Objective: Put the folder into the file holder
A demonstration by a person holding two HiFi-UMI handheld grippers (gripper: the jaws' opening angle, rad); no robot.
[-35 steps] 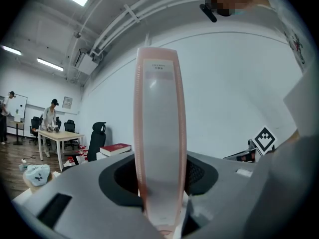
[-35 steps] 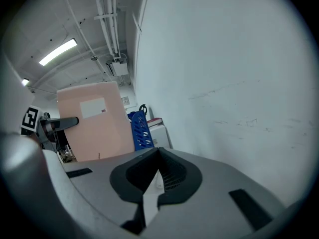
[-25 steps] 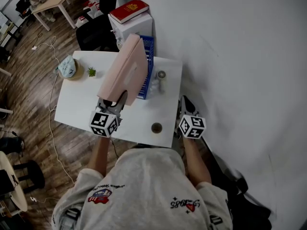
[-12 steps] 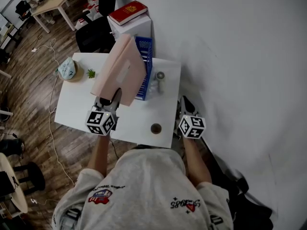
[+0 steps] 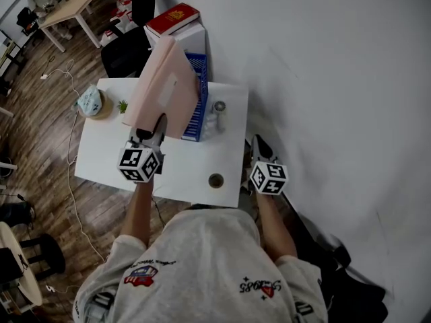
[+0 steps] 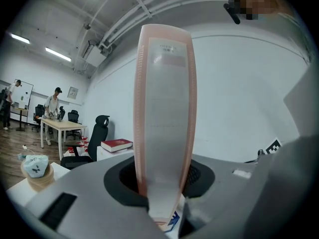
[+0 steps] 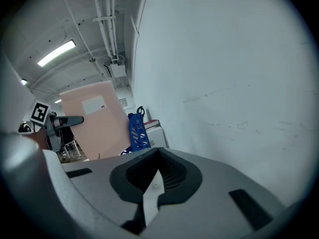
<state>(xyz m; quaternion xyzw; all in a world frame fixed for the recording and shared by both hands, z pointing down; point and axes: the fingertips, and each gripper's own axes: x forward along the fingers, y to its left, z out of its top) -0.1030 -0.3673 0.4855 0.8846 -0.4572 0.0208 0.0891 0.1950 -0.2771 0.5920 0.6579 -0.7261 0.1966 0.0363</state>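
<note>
At the far left of the white bench (image 5: 101, 155) sit a pale round thing (image 5: 89, 101) and a tiny green plant (image 5: 122, 105). Next comes the left gripper (image 5: 153, 128), held over the bench and pointing away from the person. Its fingers have just been closing and now clamp the spine of the pink folder (image 5: 165, 86) near its lower end; in the left gripper view the spine (image 6: 164, 118) runs straight up from between them. The folder stands on edge with its long axis nearly upright. Its broad faces are turned left and right, and the face with the white label is toward the right. It is raised just left of the blue file holder (image 5: 195, 110). In the head view its lower edge overlaps the holder's side, and I cannot tell whether they touch. Behind them a red book (image 5: 173, 17) lies on a white cabinet (image 5: 192, 38). Right of the holder stands a small grey-and-white thing (image 5: 219, 108), and a dark round piece (image 5: 215, 180) lies near the front edge. Past the bench's right edge the right gripper (image 5: 260, 144) hangs beside the wall, its fingers closed together on nothing.
</note>
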